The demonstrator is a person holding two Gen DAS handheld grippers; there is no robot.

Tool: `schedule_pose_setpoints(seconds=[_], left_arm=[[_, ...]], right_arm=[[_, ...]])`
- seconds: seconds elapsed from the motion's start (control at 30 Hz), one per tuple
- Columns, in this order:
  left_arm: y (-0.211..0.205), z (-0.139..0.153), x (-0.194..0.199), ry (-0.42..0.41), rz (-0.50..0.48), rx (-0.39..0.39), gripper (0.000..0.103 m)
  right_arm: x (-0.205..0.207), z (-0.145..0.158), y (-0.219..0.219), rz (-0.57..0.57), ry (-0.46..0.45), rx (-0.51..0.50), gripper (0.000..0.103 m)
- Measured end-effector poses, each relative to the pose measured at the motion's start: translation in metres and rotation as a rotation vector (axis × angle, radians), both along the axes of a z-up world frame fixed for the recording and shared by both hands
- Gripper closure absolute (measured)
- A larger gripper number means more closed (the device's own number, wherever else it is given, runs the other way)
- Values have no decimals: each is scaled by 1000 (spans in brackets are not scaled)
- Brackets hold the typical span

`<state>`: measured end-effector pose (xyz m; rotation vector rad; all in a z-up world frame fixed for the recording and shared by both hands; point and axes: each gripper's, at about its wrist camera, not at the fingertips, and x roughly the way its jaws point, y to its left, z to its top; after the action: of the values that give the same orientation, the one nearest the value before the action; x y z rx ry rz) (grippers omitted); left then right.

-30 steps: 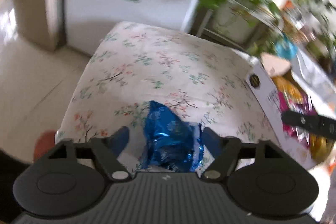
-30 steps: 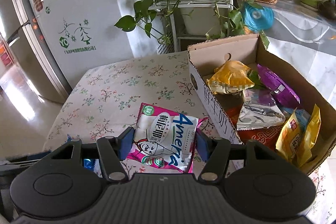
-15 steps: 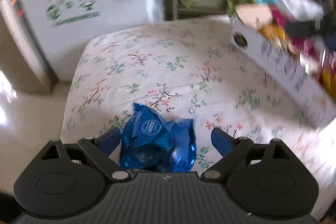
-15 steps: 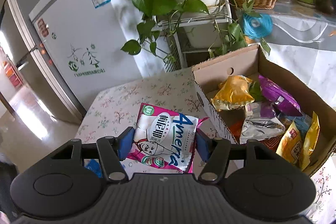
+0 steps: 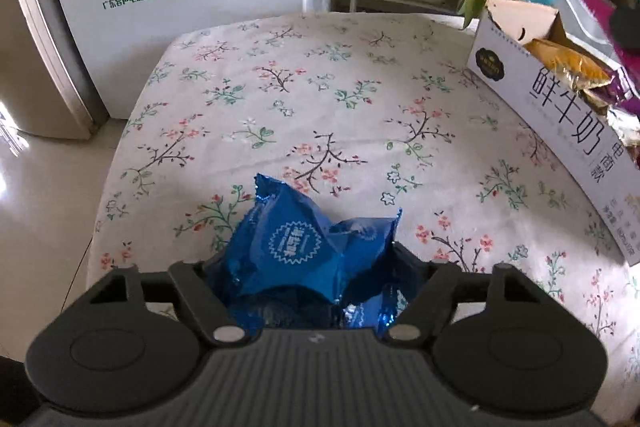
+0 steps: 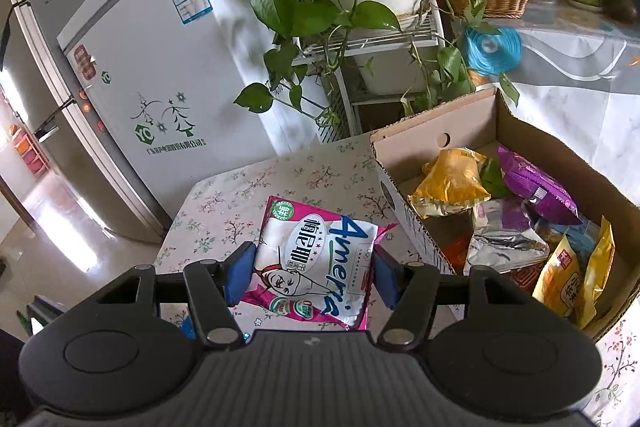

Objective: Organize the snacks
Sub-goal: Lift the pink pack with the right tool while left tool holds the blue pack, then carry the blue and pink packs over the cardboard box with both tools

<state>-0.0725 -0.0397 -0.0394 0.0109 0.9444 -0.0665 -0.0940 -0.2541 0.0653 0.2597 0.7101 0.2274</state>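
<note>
Closing left gripper (image 5: 308,267) crumples the glossy blue foil packet (image 5: 308,247).

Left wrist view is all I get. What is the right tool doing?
Observer: The right tool is shut on a pink packet, held above the table.
Operator: Is there room in the box?
Observer: Seemingly. Inside the box, some bare floor shows along the wall nearest the tool, just below the yellow packet.
Operator: Anything standing up in there?
Observer: Two gold packs stand on edge at the near right corner.
</note>
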Motion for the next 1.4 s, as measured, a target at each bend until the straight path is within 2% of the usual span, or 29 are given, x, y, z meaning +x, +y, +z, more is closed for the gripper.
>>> schedule_pose_setpoints(seconds=[0.2,0.53,0.93,1.17,1.4], left_arm=[[0,18,-8,-48,18,-25,31],[-14,65,-14,-149,9,-105,31],[-41,110,-9,-226,-17,-158,31],[-66,129,-1,-259,-61,-190,30],[-93,135,9,-261,-81,-225,30]], right_arm=[[1,-3,3,15,16,-9,35],[1,-2,3,17,17,-26,35],[2,20,-18,-50,-34,-97,35],[10,37,-38,-62,-76,-170,35],[15,40,-64,-97,-64,-161,35]])
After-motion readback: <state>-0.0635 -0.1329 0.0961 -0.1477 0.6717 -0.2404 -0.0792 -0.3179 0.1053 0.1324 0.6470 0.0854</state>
